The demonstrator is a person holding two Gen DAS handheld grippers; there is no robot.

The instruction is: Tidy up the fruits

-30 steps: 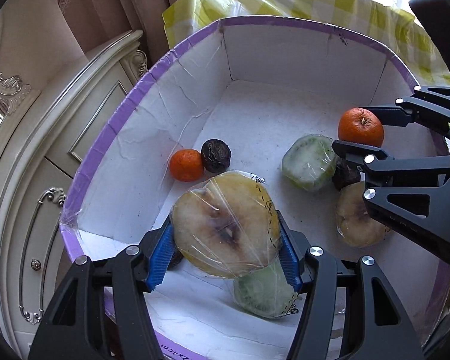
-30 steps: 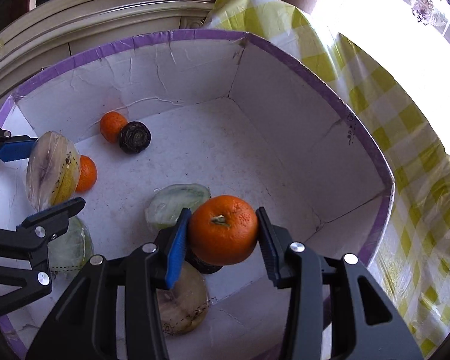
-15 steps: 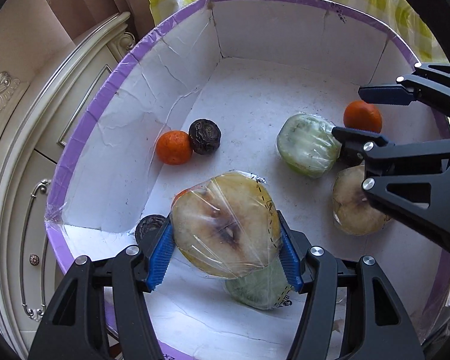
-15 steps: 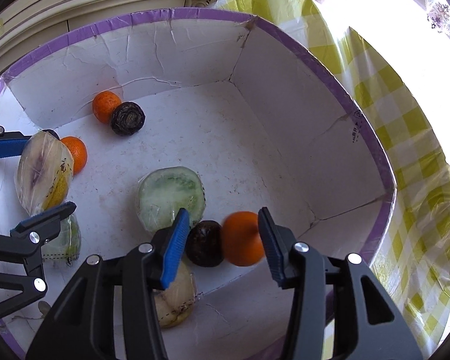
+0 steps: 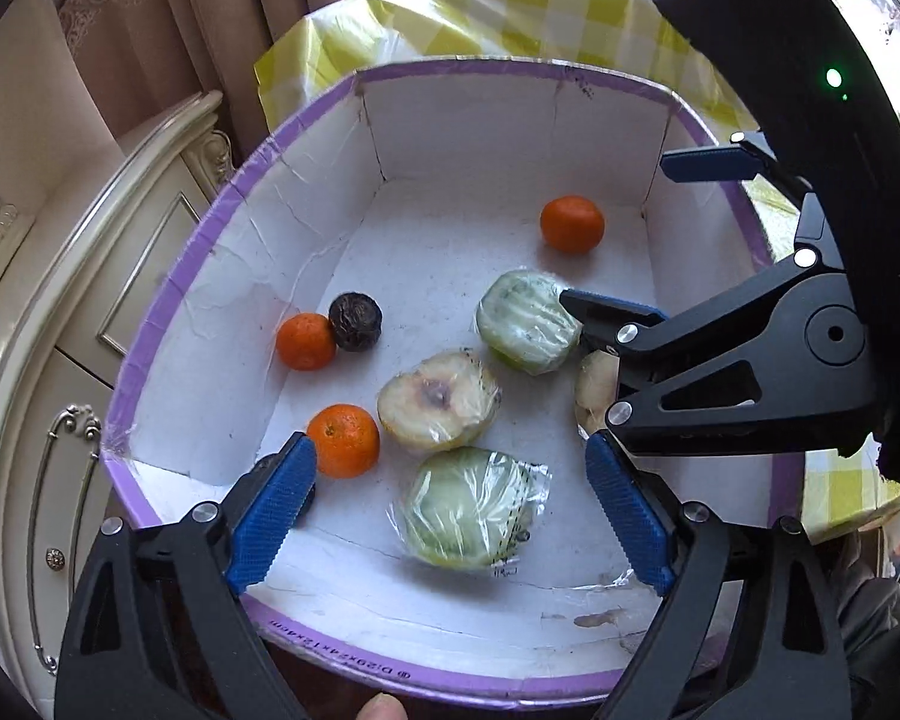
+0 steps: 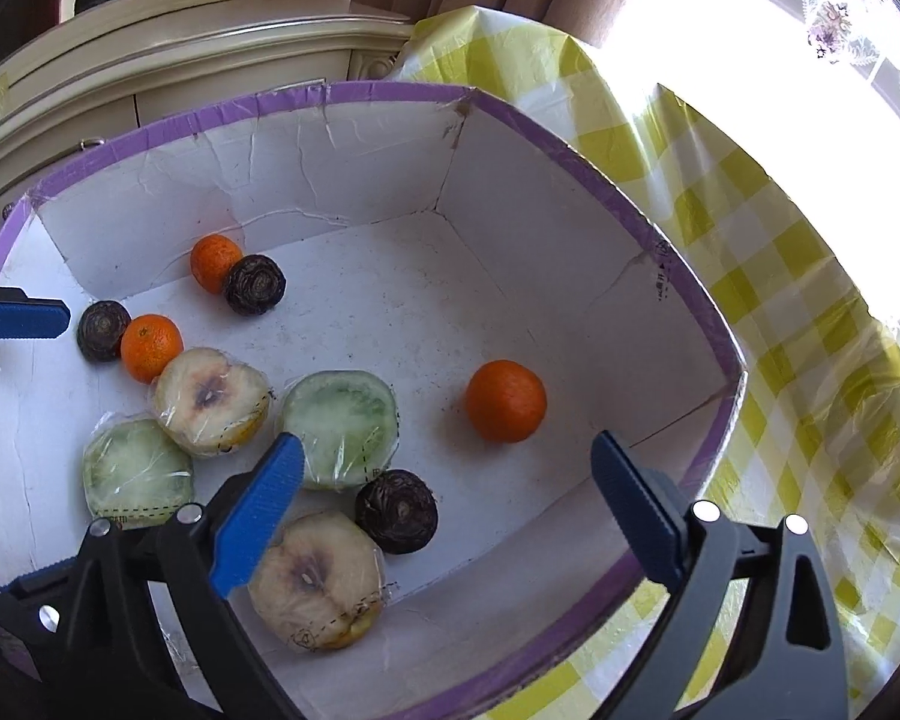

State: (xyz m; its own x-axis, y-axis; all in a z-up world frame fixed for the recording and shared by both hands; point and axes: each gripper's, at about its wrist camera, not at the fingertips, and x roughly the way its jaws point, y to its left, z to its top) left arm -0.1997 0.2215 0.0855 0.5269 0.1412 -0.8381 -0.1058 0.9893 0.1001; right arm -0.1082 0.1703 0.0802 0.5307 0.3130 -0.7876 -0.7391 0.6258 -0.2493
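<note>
A white box with a purple rim (image 5: 168, 300) (image 6: 570, 144) holds the fruit. My left gripper (image 5: 450, 510) is open and empty above the box's near edge. The wrapped pale apple half (image 5: 438, 399) (image 6: 210, 399) lies on the box floor between an orange (image 5: 343, 439) and a wrapped green half (image 5: 468, 507). My right gripper (image 6: 444, 504) is open and empty above the box. The orange (image 6: 505, 401) (image 5: 572, 224) it held lies on the floor. Another wrapped apple half (image 6: 315, 579), a second green half (image 6: 342, 426) and dark round fruits (image 6: 397, 510) lie nearby.
The box stands on a yellow checked tablecloth (image 6: 780, 276). A cream carved cabinet (image 5: 42, 300) stands close to the box's left side. Another orange (image 5: 305, 341) and dark fruit (image 5: 355, 313) rest against the left wall. The right gripper's body (image 5: 750, 360) hangs over the box's right side.
My left gripper opened and let the wrapped apple half drop onto the box floor. My right gripper opened wider and lifted back; its orange rolled toward the far corner.
</note>
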